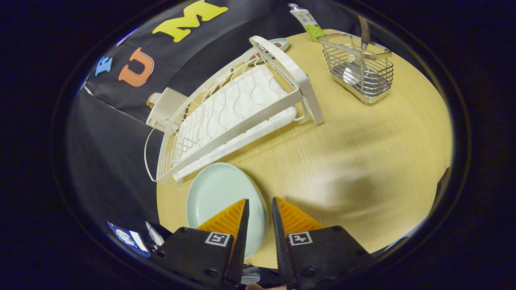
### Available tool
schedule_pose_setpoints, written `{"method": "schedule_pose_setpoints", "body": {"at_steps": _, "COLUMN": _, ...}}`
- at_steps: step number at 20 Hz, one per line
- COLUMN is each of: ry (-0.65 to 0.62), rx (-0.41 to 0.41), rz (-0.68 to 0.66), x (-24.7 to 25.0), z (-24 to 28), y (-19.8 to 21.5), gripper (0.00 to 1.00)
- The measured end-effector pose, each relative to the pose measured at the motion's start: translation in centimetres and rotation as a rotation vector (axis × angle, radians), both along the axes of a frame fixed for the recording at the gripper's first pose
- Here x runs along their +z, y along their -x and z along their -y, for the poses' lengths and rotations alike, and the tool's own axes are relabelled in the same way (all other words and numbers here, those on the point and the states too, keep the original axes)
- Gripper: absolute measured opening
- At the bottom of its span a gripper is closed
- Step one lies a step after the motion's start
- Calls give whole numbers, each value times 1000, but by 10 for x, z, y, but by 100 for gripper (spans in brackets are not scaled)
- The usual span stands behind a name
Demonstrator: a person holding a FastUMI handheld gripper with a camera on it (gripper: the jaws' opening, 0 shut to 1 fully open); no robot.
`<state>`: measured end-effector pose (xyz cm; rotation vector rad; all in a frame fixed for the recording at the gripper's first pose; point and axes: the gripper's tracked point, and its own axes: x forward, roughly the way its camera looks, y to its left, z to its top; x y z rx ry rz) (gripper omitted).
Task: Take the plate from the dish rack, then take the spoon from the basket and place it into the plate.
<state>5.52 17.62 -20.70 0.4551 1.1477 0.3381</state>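
The pale green plate (219,197) lies low over the wooden table (363,161), just in front of the white dish rack (238,108). My gripper (260,207) has its orange fingers (227,219) nearly together, with the plate's near rim in the narrow gap between them. The left finger lies over the plate's face and the right finger sits at its outer edge. Far beyond the fingers stands the wire basket (363,70). The spoon (364,36) stands upright in it, handle up, pale bowl down inside the wires.
A second small teal dish (280,42) sits behind the rack's far end. A green-and-white tube (308,22) lies past the basket at the table's back edge. A white box (167,104) with a cord hangs off the rack's left side.
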Motion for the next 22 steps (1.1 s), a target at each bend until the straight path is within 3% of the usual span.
{"method": "schedule_pose_setpoints", "body": {"at_steps": 2, "ry": 36, "rx": 13, "rz": 55, "x": 7, "z": 7, "y": -1, "gripper": 45}}
{"method": "schedule_pose_setpoints", "body": {"at_steps": 5, "ry": 138, "rx": 16, "rz": 201, "x": 23, "z": 34, "y": -6, "gripper": 68}}
{"method": "schedule_pose_setpoints", "body": {"at_steps": 8, "ry": 232, "rx": 1, "rz": 358, "x": 49, "z": 65, "y": -10, "gripper": 77}}
{"method": "schedule_pose_setpoints", "body": {"at_steps": 10, "ry": 314, "rx": -19, "rz": 487, "x": 68, "z": 92, "y": -14, "gripper": 77}}
{"method": "schedule_pose_setpoints", "body": {"at_steps": 15, "ry": 465, "rx": -104, "rz": 780, "x": 116, "z": 151, "y": -25, "gripper": 99}}
{"method": "schedule_pose_setpoints", "body": {"at_steps": 19, "ry": 496, "rx": -194, "rz": 941, "x": 141, "z": 191, "y": -46, "gripper": 100}}
{"method": "schedule_pose_setpoints", "body": {"at_steps": 22, "ry": 453, "rx": -220, "rz": 941, "x": 131, "z": 207, "y": -70, "gripper": 100}}
